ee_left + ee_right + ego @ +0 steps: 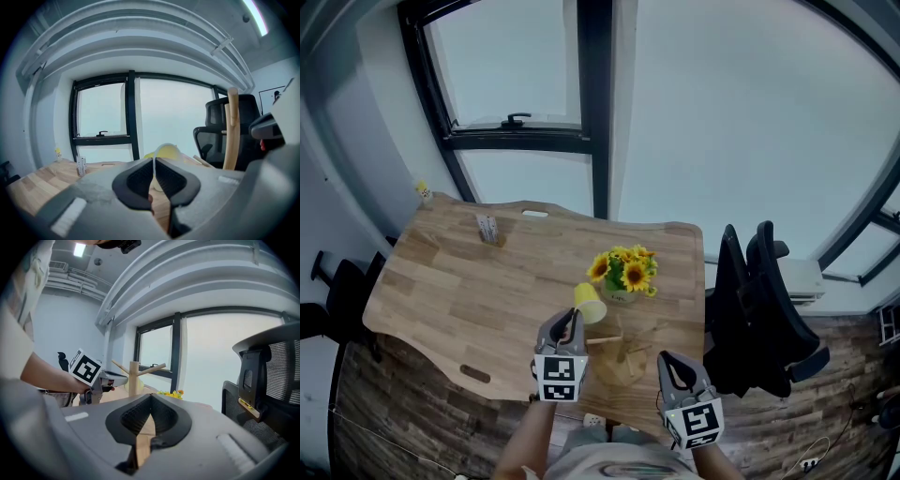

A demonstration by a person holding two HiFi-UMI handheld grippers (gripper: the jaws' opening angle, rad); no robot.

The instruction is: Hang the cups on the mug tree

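Cup (590, 303), one only, gripped by left tongs (572, 322) near one mug tree (622, 362).

Wears a pale printed top (614, 461) with a loose sleeve (21, 296); forearms bare. Carries a left gripper (571, 316) and a right gripper (674, 359), both light grey plastic with broad, rounded shells. Ends each in two black fingers (138, 180), ribbed on the inner faces and bowed outward in a leaf shape. Bears a white cube (560, 377) on the left one, printed with black square markers, and a matching cube (701, 424) on the right. Shows a small pale rectangular patch (69, 216) on the grey housing.
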